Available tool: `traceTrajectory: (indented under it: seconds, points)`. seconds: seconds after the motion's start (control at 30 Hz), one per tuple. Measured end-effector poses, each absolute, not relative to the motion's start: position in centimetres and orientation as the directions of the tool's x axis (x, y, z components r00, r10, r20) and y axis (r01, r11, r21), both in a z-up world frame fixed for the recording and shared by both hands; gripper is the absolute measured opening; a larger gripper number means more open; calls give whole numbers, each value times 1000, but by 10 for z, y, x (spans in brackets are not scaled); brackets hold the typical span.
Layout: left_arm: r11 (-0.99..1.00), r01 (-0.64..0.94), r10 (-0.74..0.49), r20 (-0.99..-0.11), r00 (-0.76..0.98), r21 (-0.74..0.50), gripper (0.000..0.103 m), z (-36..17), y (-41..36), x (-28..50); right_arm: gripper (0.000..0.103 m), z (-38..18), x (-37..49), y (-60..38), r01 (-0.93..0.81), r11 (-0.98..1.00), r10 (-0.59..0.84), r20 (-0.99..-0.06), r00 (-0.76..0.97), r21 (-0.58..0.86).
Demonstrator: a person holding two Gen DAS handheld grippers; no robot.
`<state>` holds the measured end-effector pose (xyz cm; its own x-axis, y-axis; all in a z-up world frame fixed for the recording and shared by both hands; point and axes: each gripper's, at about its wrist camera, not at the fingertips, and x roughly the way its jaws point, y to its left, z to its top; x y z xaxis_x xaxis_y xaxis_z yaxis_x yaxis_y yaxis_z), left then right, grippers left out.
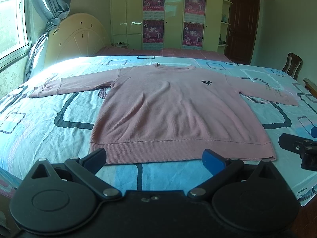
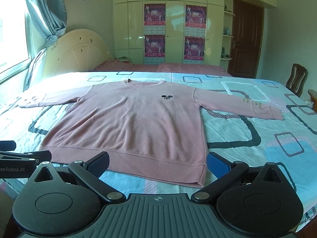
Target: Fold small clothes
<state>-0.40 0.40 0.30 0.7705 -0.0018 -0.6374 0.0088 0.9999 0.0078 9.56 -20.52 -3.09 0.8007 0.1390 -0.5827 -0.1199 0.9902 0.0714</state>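
Observation:
A pink long-sleeved sweater [image 1: 168, 107] lies flat and face up on the bed, both sleeves spread sideways, hem nearest me; it also shows in the right wrist view [image 2: 130, 119]. A small dark emblem [image 1: 207, 82] sits on its chest. My left gripper [image 1: 156, 158] is open and empty, hovering just short of the hem, fingers either side of its middle. My right gripper [image 2: 158, 163] is open and empty, near the hem's right corner. The right gripper's tip shows at the right edge of the left wrist view [image 1: 297, 146]; the left gripper shows at the left edge of the right wrist view [image 2: 25, 158].
The bed has a light blue sheet [image 1: 49, 119] with dark rounded squares. A cream headboard [image 1: 79, 37] and a curtained window [image 1: 11, 19] are at the left. A wardrobe with posters [image 1: 172, 17], a brown door [image 1: 243, 25] and a wooden chair [image 1: 293, 64] stand beyond.

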Motion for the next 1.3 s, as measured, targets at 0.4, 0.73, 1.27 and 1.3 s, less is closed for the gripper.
traceTrajectory:
  seconds: [0.4,0.73,1.27,1.3]
  points:
    - [1000,12,-4,-638,770,9,103,2,5,-3,103,-32,96,-205,-118,991,137,-583,800,71]
    - [1000,8,0,-647,763,10,103,-1,6,-3,103,-35,96,-207,-118,990,138,-590,795,72]
    - [992,110,-120,-639,760,-56,103,-5,-3,23,103,-35,110,-239,-31,997,69,-577,814,76]
    - [992,119,-125,-636,762,-52,103,-4,-6,28,103,-34,114,-248,-14,997,58,-571,819,82]
